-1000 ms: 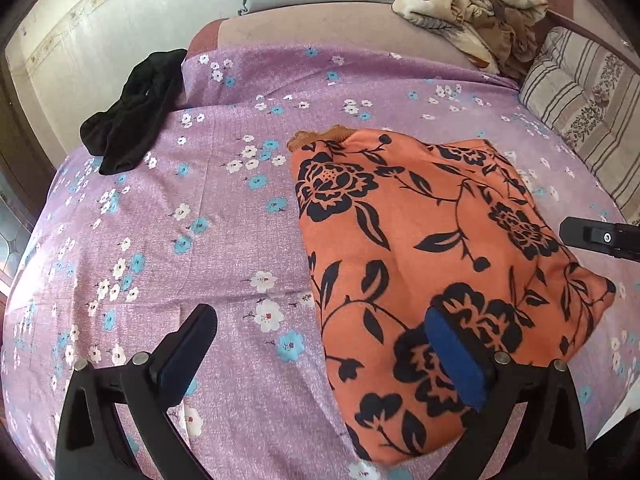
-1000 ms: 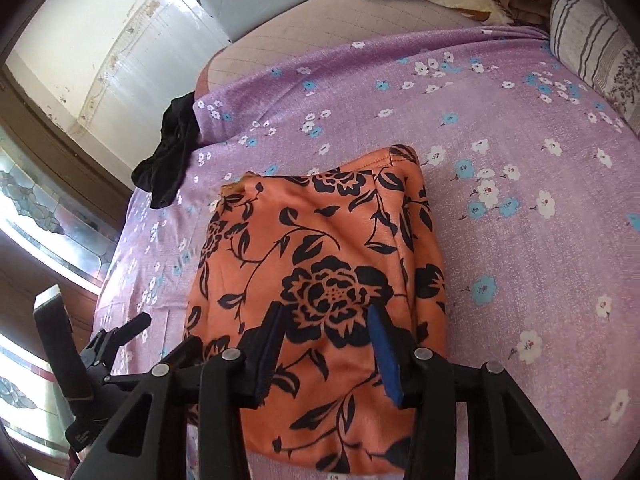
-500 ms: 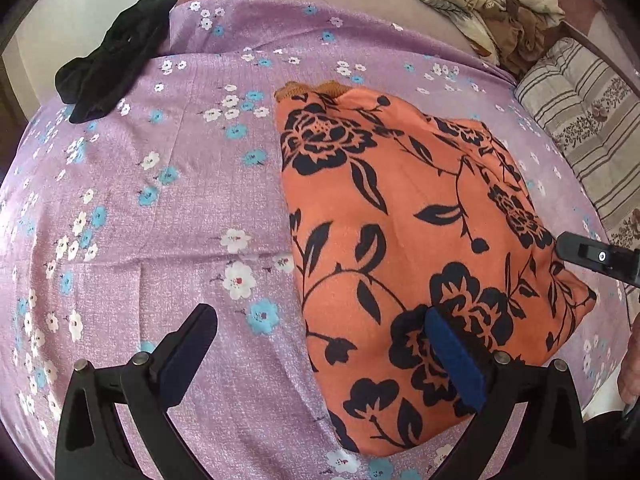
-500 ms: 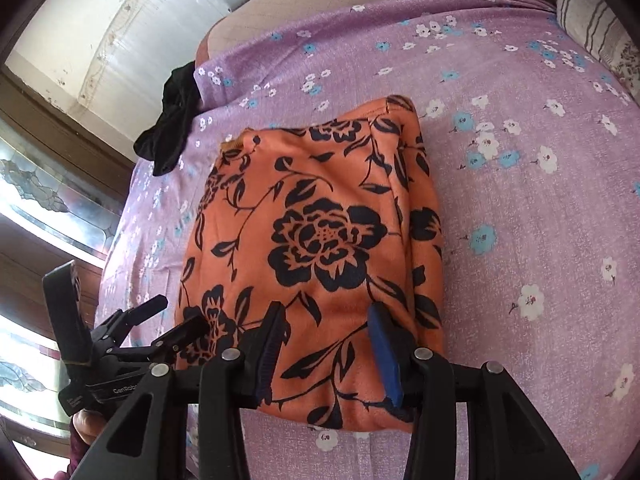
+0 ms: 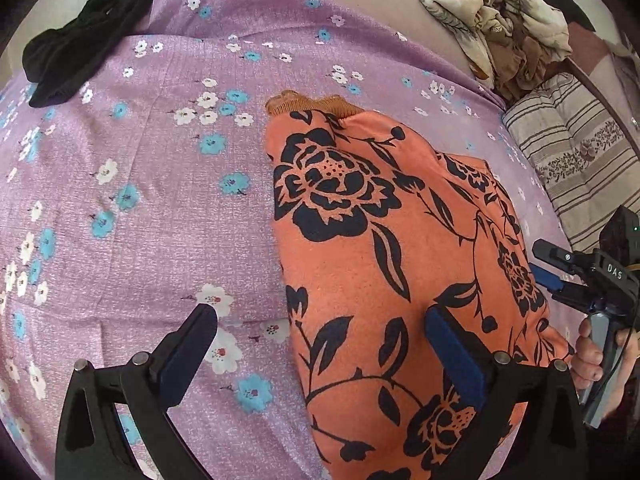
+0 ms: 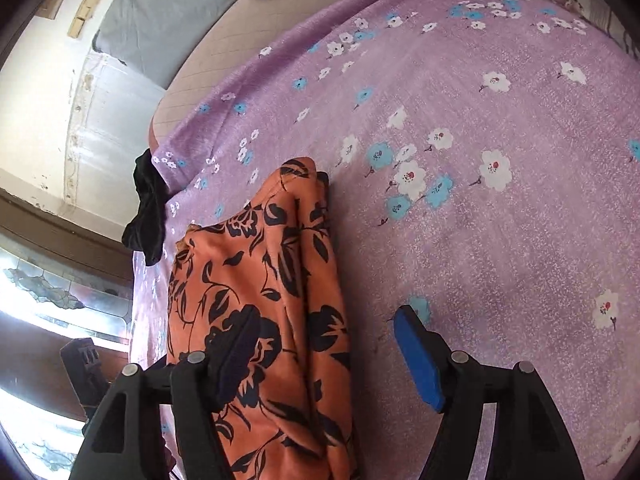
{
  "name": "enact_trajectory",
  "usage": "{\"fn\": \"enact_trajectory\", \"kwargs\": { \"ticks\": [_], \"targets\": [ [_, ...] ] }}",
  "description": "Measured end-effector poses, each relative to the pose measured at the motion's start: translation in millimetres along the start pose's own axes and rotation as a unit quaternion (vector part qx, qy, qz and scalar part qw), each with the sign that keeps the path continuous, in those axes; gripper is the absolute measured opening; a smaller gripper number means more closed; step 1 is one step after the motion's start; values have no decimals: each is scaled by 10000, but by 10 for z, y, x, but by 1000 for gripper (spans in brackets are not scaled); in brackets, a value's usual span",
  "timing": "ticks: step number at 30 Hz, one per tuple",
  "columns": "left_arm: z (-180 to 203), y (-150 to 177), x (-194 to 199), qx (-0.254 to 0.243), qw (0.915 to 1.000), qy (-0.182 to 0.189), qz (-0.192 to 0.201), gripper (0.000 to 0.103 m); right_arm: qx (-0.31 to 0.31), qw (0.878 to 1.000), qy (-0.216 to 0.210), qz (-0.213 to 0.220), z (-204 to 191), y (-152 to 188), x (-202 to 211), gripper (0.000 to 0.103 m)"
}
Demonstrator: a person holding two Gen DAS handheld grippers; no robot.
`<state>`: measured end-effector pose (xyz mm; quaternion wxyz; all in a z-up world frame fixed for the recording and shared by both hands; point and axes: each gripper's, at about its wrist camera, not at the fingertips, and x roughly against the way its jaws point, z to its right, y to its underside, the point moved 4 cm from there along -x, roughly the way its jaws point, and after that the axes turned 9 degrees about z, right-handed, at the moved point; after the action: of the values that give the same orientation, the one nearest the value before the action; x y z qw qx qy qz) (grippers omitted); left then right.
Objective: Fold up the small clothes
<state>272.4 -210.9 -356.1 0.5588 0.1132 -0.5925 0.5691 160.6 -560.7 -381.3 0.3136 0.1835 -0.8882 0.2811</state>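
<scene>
Two views: from my left gripper (image 5: 320, 344), gaping and empty, the soft orange floral garment (image 5: 384, 248) lies on the purple bedsheet (image 5: 132, 240) – from my right gripper (image 6: 324, 344), its jaws just widened, its limp near edge invites pinching.

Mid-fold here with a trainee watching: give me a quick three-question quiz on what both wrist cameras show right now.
1. True or false: the left gripper is clamped on the orange cloth with black flower print.
2. Which cloth edge does each gripper straddle? A) left gripper the cloth's left edge, right gripper its right edge B) both the same edge C) neither
3. What lies at the far left corner of the purple flowered bedsheet?

Key
1. False: its jaws stand wide open, one pad over the sheet, one over the cloth.
2. A. The right gripper's jaws have just been opening; nothing is pinched.
3. A crumpled black garment.
</scene>
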Motion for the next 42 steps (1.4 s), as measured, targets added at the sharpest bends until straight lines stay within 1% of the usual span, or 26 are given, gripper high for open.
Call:
{"fn": "enact_trajectory", "kwargs": {
  "ticks": [3,6,8,10,15,18,24,32,42],
  "targets": [
    [-15,14,-40,97,9999,77,-26,103,541,9958,652,338,-66,-23,35,73],
    [-10,19,-41,116,9999,70,20,103,1356,9818,1103,738,-280,-19,120,73],
    [0,25,-43,92,9999,19,61,103,1747,9706,1393,899,-388,11,163,73],
    [22,23,-50,63,9999,-28,94,103,1958,9621,1636,961,-411,29,205,73],
    [134,37,-70,-136,9996,-152,183,103,2149,9477,2114,1050,-401,40,269,73],
    [155,42,-86,-165,9995,-169,200,103,2249,9403,2266,1183,-433,35,324,73],
    [106,54,-82,-75,9998,-88,177,103,2584,9193,2539,1540,-591,53,399,73],
    [118,54,-95,-76,9997,-95,195,103,3186,8965,2507,1786,-897,191,368,73],
    [112,56,-107,-35,9998,-89,192,103,3591,8781,2561,1855,-1078,319,309,73]
  ]
}}
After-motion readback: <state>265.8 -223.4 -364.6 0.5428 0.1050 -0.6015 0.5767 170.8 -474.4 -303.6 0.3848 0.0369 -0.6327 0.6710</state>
